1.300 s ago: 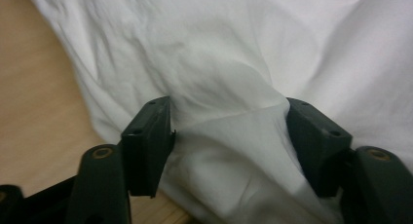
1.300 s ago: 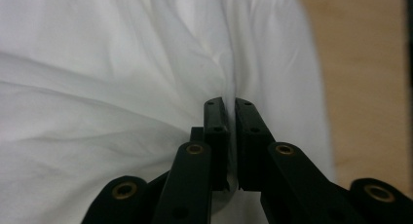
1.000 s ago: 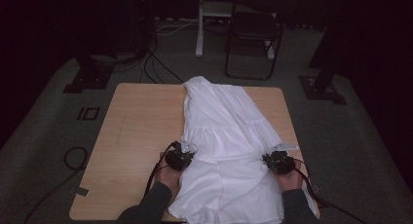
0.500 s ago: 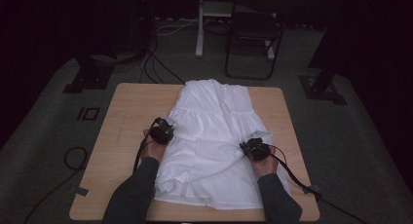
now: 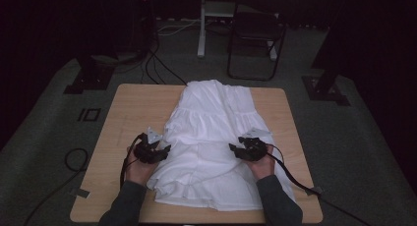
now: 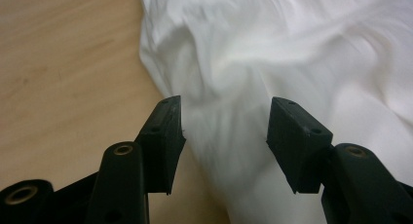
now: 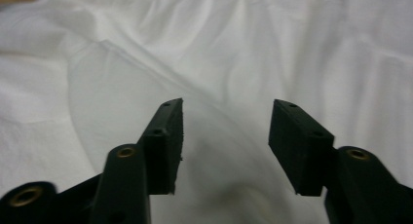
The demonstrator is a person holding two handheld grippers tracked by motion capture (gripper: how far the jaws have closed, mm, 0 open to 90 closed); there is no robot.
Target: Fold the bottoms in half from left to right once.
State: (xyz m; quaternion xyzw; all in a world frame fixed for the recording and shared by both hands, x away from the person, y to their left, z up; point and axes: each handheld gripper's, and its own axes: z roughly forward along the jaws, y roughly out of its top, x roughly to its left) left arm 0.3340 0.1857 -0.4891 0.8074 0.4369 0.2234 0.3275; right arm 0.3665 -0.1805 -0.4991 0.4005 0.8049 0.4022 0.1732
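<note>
A white tiered garment [image 5: 211, 132] lies spread on the wooden table [image 5: 128, 108], with its hem near the front edge. My left gripper [image 5: 162, 150] hovers at the garment's left edge. In the left gripper view its jaws have just been opening and now stand open [image 6: 225, 107] over the white cloth [image 6: 272, 48], with nothing pinched between the pads. My right gripper [image 5: 236, 150] is over the garment's right half. Its jaws have just been opening too and stand open [image 7: 226, 104] above rumpled cloth [image 7: 219, 48], also without gripping any.
Bare wood [image 6: 58, 63] lies left of the garment. Beyond the table stand a dark folding chair [image 5: 255, 34] and a white post [image 5: 201, 24]. Black stand bases [image 5: 88, 78] [image 5: 324, 86] flank the table. Cables [image 5: 74, 159] run over the grey floor.
Both grippers pushed the lower part of the garment away from the person, then opened and let it go. The hands have since drawn back a little. The hem now rests on the table.
</note>
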